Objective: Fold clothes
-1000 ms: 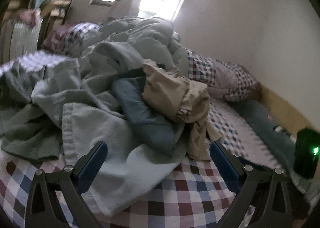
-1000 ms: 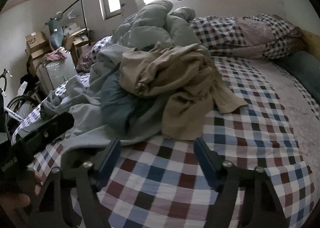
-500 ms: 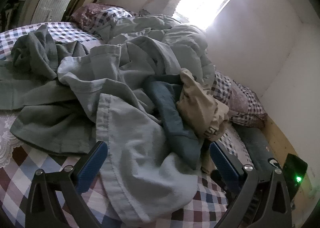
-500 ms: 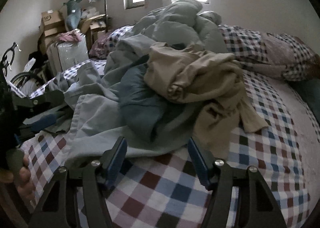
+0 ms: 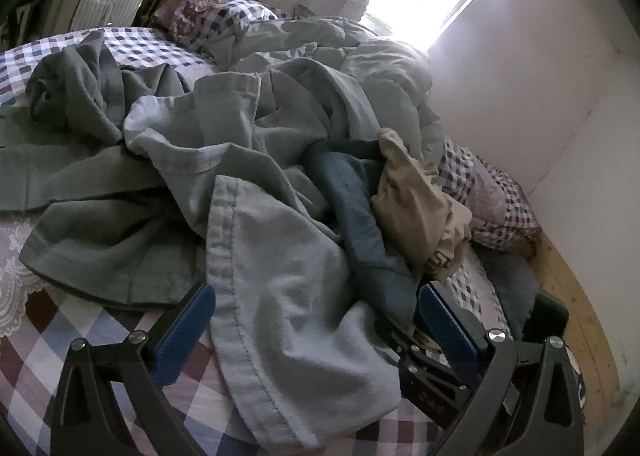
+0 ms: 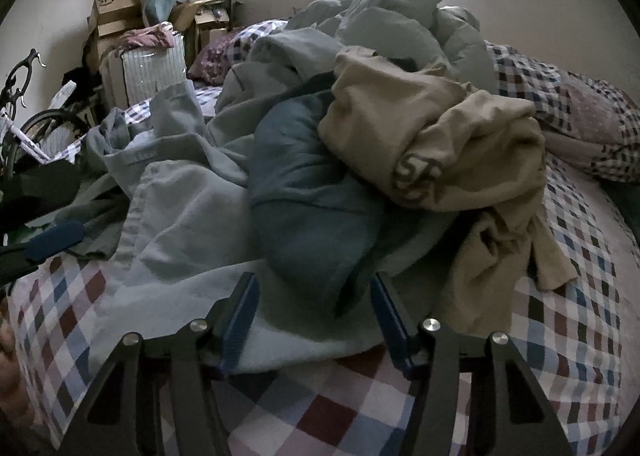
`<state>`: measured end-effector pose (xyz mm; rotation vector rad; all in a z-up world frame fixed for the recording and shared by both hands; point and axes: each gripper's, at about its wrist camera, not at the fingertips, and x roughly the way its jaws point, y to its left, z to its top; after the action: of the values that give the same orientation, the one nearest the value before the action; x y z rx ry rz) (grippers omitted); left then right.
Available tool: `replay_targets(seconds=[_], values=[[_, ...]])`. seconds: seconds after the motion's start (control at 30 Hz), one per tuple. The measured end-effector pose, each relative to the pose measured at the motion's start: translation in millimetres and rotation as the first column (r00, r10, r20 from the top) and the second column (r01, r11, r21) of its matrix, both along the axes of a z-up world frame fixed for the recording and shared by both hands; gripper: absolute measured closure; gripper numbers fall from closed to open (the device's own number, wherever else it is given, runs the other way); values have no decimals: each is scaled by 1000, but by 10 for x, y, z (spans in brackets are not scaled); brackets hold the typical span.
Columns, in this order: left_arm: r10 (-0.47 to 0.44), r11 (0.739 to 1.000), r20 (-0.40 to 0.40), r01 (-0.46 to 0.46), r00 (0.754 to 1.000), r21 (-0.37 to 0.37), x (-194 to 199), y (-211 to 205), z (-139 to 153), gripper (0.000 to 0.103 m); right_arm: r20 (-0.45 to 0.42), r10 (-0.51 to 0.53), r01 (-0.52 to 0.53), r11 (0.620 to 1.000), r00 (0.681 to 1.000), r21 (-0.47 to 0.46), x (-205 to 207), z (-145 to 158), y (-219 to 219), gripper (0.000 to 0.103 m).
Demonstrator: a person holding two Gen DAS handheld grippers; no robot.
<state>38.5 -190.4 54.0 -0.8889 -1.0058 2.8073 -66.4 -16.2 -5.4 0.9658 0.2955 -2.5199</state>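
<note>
We are reaching both grippers toward a heap of clothes lying on the checked bedsheet (image 6: 576,340). Our left gripper (image 5: 316,308) is standing wide open, its blue pads on either side of the near hem of the pale blue garment (image 5: 288,296) without pressing it. Our right gripper (image 6: 314,308) is closing its jaws, with the same pale cloth's edge lying between them, not yet pinched. A dark blue garment (image 6: 304,192) is lying in the heap's middle, and a beige garment (image 6: 420,128) is resting on its right, against the far grey-green duvet (image 6: 400,8).
</note>
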Motion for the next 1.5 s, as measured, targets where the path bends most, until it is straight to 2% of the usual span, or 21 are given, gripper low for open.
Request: replay_targets(seconds=[0.1,0.2,0.3,0.37,0.47,0.8,1.03,1.23,1.33,1.43,1.5], values=[[-4,1000,5,4,1000,4,-4,-18,-6,0,7,-18,18,1000,1000,6,-69,-41,-20,45],[-4,1000,3,4,1000,1,10,-39,-8,0,24,-29,29,999,999,-14,-136,-60,-15,53],[0,1000,4,0,1000,6,24,-65,-10,0,37,-45,46,999,998,-19,-194,-78,-19,68],[0,1000,4,0,1000,11,32,-79,-13,0,38,-56,57,998,998,-27,-209,-74,-17,84],[-3,1000,1,3,1000,10,43,-77,-11,0,21,-62,63,997,998,-53,-180,-20,5,97],[-38,999,-16,38,999,1,-3,5,10,0,-45,-45,38,989,998,-144,-15,274,145,100],[-54,998,-31,54,998,13,-25,47,16,0,-94,-31,8,970,995,-242,135,567,213,101],[-95,994,-101,100,990,44,3,102,93,0,-160,-23,-24,957,987,-289,313,889,284,102],[-130,986,-158,145,979,87,24,131,146,0,-189,-13,-49,947,982,-318,441,1019,351,103],[-157,978,-188,179,970,108,28,179,176,0,-239,29,-119,922,971,-368,640,1180,446,103],[-170,975,-195,194,966,111,26,215,189,0,-259,54,-149,921,964,-361,759,1289,458,103]])
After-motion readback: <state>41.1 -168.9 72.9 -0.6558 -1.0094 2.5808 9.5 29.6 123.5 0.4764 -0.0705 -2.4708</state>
